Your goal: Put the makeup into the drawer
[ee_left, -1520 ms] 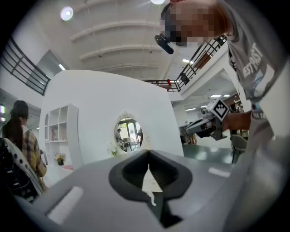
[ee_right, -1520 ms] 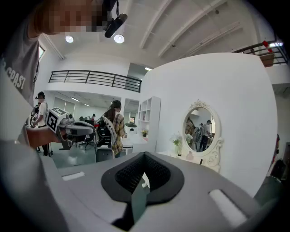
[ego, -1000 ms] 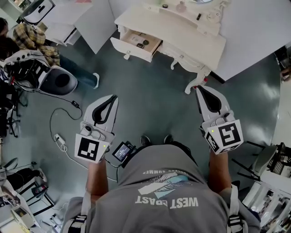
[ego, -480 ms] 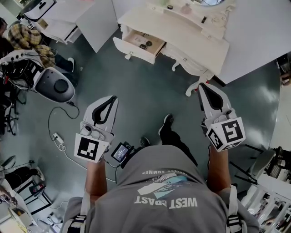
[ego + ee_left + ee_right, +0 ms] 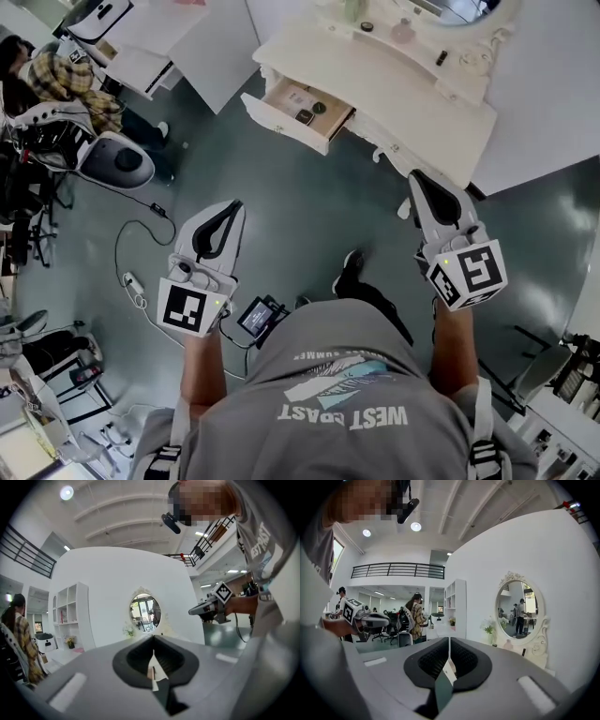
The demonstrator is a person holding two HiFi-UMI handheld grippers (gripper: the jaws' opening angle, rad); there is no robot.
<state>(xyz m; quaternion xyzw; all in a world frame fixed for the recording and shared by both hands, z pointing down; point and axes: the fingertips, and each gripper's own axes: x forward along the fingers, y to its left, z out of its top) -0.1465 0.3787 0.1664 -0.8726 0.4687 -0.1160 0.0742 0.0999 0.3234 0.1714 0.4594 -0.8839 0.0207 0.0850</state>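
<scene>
A white vanity table (image 5: pixel 394 75) stands at the top of the head view with its drawer (image 5: pixel 298 105) pulled open; two small dark items (image 5: pixel 320 107) lie inside. On its upper shelf stand a pink bottle (image 5: pixel 402 31), a dark round compact (image 5: pixel 367 26) and a dark stick (image 5: pixel 441 57). My left gripper (image 5: pixel 232 204) is shut and empty over the floor, well short of the drawer. My right gripper (image 5: pixel 415 175) is shut and empty too, just before the table's right leg. Both gripper views show closed jaws, left gripper (image 5: pixel 153 638) and right gripper (image 5: pixel 449 639), facing the oval mirror (image 5: pixel 519 609).
A seated person in a plaid shirt (image 5: pixel 66 75) and a grey chair (image 5: pixel 117 161) are at the upper left. Cables (image 5: pixel 141 253) trail over the floor by my left gripper. White cabinets (image 5: pixel 169 37) stand left of the vanity. My foot (image 5: pixel 349 272) shows on the floor.
The vanity and its open drawer have come nearer and slid down and right in the head view as I stepped forward. Both grippers stayed shut and empty.
</scene>
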